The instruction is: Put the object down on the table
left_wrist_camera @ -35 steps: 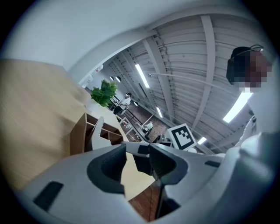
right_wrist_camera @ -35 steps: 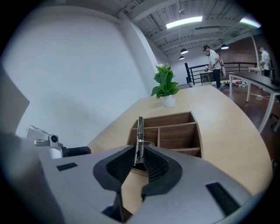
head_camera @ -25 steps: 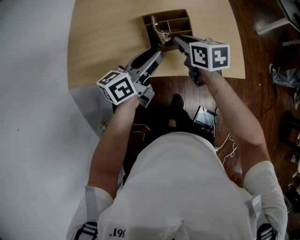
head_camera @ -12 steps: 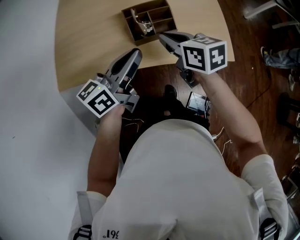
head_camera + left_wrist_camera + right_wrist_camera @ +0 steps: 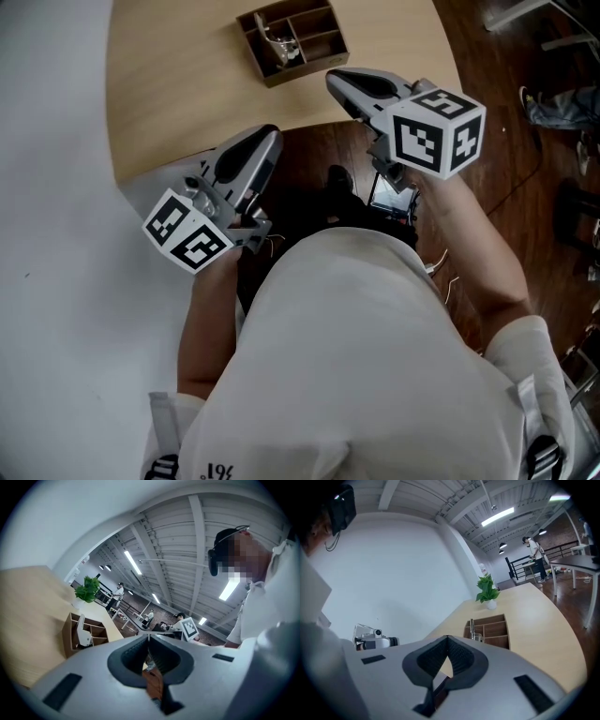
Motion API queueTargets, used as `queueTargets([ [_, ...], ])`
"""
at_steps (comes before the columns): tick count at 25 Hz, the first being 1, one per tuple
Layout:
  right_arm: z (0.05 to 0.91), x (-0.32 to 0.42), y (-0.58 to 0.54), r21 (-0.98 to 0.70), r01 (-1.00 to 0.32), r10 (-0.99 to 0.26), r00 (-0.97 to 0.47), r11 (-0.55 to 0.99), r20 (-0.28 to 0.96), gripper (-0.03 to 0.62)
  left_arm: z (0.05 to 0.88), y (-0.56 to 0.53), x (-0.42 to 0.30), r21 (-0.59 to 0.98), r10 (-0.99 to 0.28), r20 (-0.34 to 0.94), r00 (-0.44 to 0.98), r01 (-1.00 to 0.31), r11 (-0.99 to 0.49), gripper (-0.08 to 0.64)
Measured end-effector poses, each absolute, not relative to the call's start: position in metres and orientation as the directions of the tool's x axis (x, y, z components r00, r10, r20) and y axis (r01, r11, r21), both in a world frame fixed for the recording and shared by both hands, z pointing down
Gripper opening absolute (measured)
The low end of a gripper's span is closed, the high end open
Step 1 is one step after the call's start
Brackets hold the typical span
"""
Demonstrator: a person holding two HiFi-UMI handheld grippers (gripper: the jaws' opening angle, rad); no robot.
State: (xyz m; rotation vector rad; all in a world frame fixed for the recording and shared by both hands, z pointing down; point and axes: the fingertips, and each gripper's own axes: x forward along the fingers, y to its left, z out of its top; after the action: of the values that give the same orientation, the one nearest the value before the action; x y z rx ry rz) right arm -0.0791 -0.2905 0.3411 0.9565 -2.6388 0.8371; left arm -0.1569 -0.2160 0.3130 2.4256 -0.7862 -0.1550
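Two clenched: left hand-held gripper (image 5: 266,141), right hand-held gripper (image 5: 337,81) | object (image 5: 278,47) (in organizer (image 5: 314,66)) well apart

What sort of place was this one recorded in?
Probably a loft-style open office or lab: exposed ceiling beams with strip lights, a long wooden table with a potted plant, and other people in the background.

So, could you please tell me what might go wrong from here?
The right gripper, shut and empty, hangs close to the brown wooden compartment box; a stray swing might knock it. The pale object stands up above the box's rim, so a bump could tip it out.
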Motion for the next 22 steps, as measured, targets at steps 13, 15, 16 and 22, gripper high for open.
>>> queueTargets([
  [13, 0.311, -0.062, -0.246, -0.47, -0.621, -0.53, -0.783, 0.627, 0.327, 0.002, 0.306, -0.177, -0.162, 0.596, -0.543, 0.064, 0.837, -0.469, -0.652, 0.014],
  [15, 0.306, -0.062, -0.24, -0.469, -0.617, -0.526, -0.786, 0.632, 0.324, 0.002, 0.301, -0.174, -0.163, 0.595, -0.545, 0.059, 0.836, -0.468, -0.654, 0.014],
  [16, 0.303, -0.061, -0.238, -0.468, -0.615, -0.525, -0.788, 0.635, 0.323, 0.002, 0.299, -0.173, -0.164, 0.594, -0.546, 0.058, 0.836, -0.468, -0.654, 0.014],
  [22, 0.291, -0.057, -0.238, -0.444, -0.621, -0.538, -0.783, 0.646, 0.312, 0.002, 0.295, -0.171, -0.166, 0.594, -0.547, 0.058, 0.835, -0.469, -0.653, 0.014],
])
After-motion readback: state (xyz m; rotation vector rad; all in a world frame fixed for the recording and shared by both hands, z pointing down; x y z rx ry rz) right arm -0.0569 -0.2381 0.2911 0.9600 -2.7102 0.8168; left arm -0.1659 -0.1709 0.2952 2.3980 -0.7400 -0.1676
